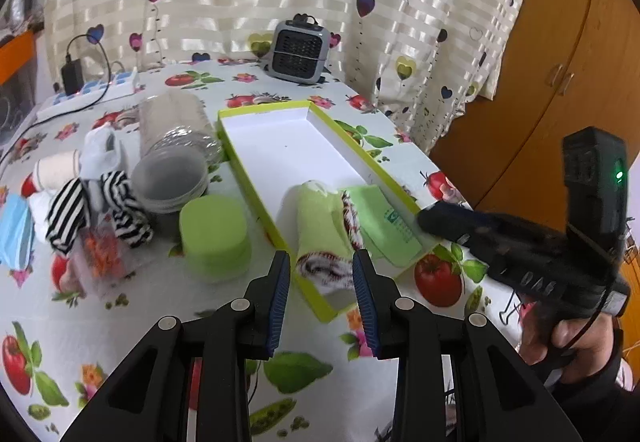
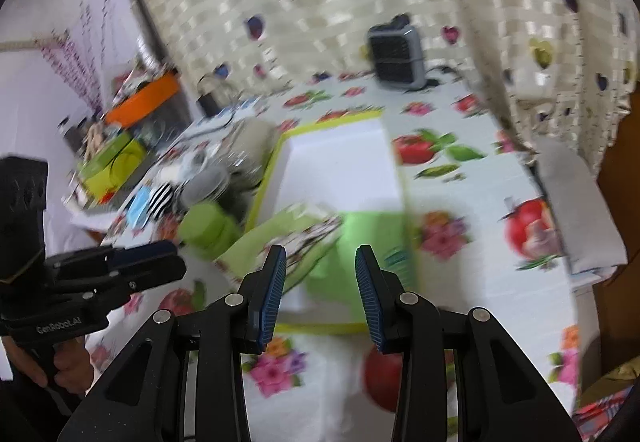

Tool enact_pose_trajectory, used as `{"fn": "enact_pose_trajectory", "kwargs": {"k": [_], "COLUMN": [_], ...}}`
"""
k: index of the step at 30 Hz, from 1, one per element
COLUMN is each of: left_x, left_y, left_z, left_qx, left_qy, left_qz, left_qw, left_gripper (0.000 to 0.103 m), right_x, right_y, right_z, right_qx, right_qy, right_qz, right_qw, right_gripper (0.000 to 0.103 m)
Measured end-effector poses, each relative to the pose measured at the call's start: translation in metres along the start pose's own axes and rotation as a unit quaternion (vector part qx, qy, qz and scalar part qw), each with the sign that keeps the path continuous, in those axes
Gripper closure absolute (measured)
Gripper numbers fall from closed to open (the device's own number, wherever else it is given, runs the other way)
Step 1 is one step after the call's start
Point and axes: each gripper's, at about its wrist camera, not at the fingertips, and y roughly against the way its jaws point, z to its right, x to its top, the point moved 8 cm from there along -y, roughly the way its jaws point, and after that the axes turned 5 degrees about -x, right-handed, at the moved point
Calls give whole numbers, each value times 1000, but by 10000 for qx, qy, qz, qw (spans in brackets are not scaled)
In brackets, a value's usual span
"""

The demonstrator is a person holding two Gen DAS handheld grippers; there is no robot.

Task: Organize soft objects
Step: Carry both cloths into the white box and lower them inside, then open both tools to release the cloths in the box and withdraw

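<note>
- The counter [image 1: 100, 322] carries a long tray with a yellow-green rim [image 1: 256, 177]; its far end is bare, and its near end holds a rolled green towel [image 1: 320, 226] with a flat green cloth [image 1: 380, 222] touching it at 3 o'clock
- A heap of soft things waits outside the tray at 9 o'clock: striped socks [image 1: 66, 209], a white sock [image 1: 100, 153], a blue mask [image 1: 14, 230], with a green sponge [image 1: 214, 230] just beside the tray wall
- Judged step: the towel looks freshly set down, so the next move calls for swinging toward the heap and pinching one sock cleanly, without dragging the clear jar [image 1: 172, 145] lying there
- The left tongs [image 1: 322, 294] stand spread, framing the towel's near end but not pressing it
- The right tongs [image 2: 320, 290] are spread too, hovering over the green cloth and holding nothing; that view is blurred
</note>
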Motion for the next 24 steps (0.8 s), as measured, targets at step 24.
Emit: {"fn": "enact_pose_trajectory", "kwargs": {"k": [24], "left_x": [-17], "left_y": [19], "left_z": [-33], "left_qx": [396], "left_qy": [361], "left_qz": [71], "left_qw": [9985], "left_gripper": [72], "right_x": [-5], "right_y": [-10], "right_z": [-17], "right_qx": [-460], "right_qy": [445], "right_qz": [-214], "right_qw": [9977], "right_gripper": [66]}}
